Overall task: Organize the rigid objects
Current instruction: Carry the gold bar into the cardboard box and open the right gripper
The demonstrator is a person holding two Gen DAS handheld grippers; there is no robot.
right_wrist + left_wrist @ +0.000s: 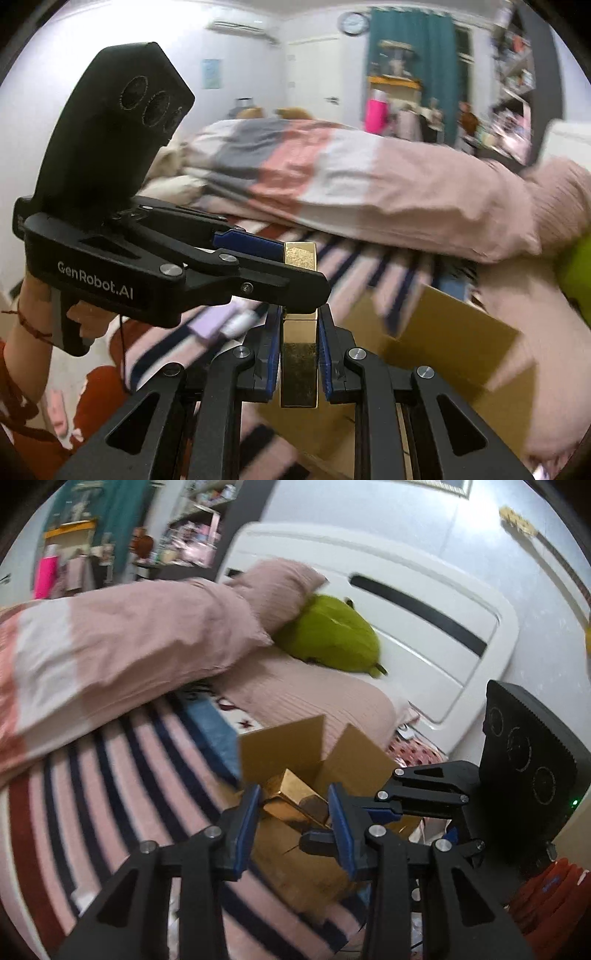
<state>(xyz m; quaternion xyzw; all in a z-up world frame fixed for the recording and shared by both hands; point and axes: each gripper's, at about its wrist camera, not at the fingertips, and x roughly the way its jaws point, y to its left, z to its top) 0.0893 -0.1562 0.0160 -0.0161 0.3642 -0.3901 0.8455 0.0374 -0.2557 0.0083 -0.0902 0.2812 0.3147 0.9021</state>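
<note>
Striped bedding covers the bed (122,775); a cardboard box (443,343) sits at four o'clock. Right gripper (298,354) – jaws clenched on a gold bar (299,365). Left gripper (291,823) – jaws narrow, grasping nothing.

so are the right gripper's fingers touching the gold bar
Touching. In the right wrist view, the right gripper has both blue fingers pressed flat against the sides of the gold bar, with no gap visible on either side.
</note>
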